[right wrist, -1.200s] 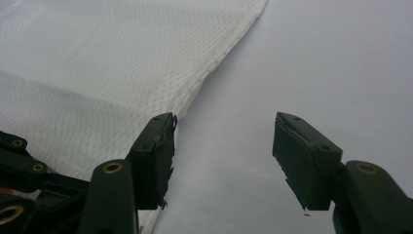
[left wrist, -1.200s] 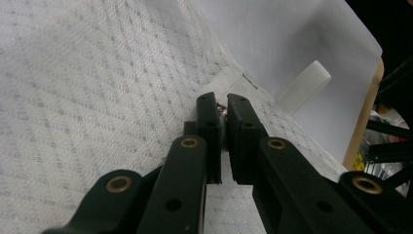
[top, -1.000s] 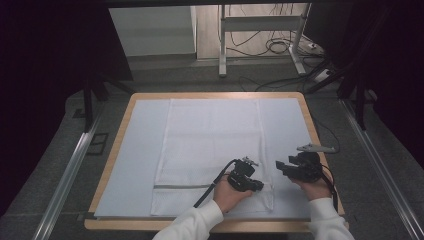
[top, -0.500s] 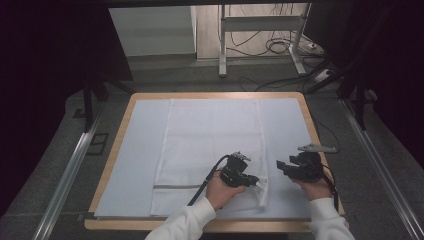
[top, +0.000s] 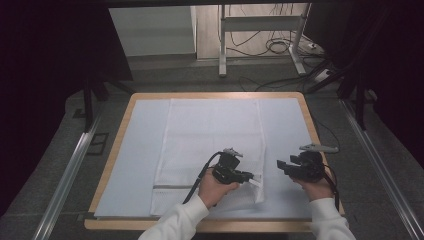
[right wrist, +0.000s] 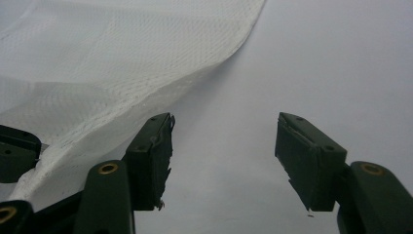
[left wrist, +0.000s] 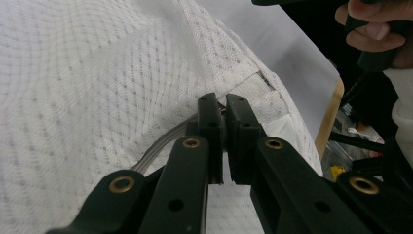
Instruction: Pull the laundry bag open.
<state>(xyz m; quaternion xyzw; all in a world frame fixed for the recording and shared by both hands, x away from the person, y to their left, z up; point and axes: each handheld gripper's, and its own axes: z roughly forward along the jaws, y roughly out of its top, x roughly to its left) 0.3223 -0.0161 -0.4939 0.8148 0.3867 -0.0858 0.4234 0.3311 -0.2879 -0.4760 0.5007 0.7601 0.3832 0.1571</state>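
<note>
Left gripper view: jaws apparently pinching mesh bag (left wrist: 122, 73).

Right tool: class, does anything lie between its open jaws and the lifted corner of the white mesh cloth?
Nothing visible does. The right tool hangs open over bare pale blue mat; the white mesh cloth corner, pinched by the left tool, rises just beside it.

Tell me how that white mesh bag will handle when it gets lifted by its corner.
Probably floppy: the white mesh bag bends and drapes where the left tool pinches its corner. Likely light, since thin open mesh lifts from one small pinch. It may sag or fold.
</note>
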